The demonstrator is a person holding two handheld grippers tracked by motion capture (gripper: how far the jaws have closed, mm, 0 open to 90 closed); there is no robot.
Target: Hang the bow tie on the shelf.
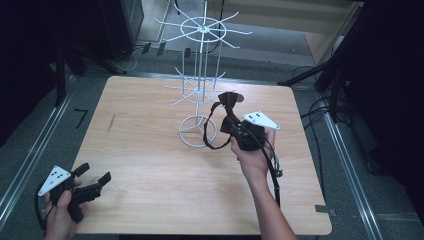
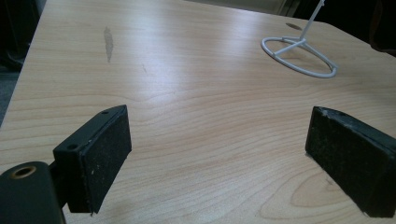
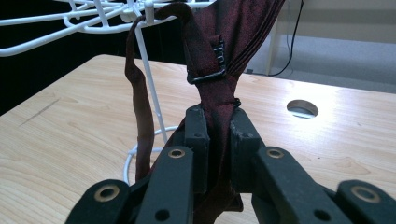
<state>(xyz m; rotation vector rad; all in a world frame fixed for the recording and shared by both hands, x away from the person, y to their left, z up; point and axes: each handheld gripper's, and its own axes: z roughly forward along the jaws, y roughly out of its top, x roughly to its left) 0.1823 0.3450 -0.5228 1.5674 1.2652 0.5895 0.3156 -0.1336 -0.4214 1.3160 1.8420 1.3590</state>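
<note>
A dark red bow tie (image 1: 229,111) with a thin strap loop hangs in the air beside the white wire rack (image 1: 200,90). My right gripper (image 1: 239,134) is shut on it; in the right gripper view the jaws pinch the bow tie (image 3: 219,79) at its middle, just below a black clasp, and the strap droops to the left near the white wire rack (image 3: 93,21). My left gripper (image 1: 95,172) rests open at the table's near left corner. In the left gripper view the left gripper (image 2: 217,154) has only bare wood between its jaws.
The wooden table (image 1: 150,165) has a faint grey scuff (image 1: 110,123) on its left part. The rack's ring base (image 2: 299,56) stands mid-table, and a round cable hole (image 3: 302,108) lies beyond it. Cables and dark stands surround the table.
</note>
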